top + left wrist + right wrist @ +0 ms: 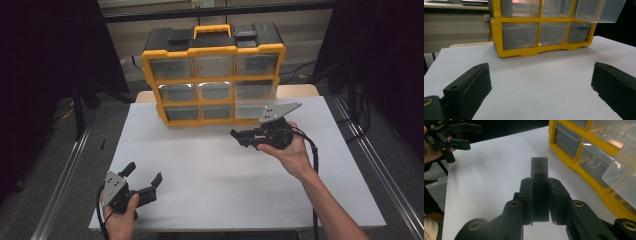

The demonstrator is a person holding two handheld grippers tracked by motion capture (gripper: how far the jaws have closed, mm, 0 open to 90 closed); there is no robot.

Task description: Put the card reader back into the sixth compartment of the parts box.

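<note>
Black rectangular plastic block (539,187) sits clamped between the right tongs (539,202), held above the white counter (210,165) just in front of the yellow-framed organiser with clear plastic drawers (214,75). One clear drawer (255,95) sticks out. Left tongs (145,182) apart, empty, low near the counter's front edge. No legible labels or writing.

Both grippers (145,187) (239,136) are matte black, each topped by a grey three-cornered plate (114,183) with dark holes. Brass-ringed screw holes mark the jaws. Black cables (315,160) trail. Forearms bare.
</note>
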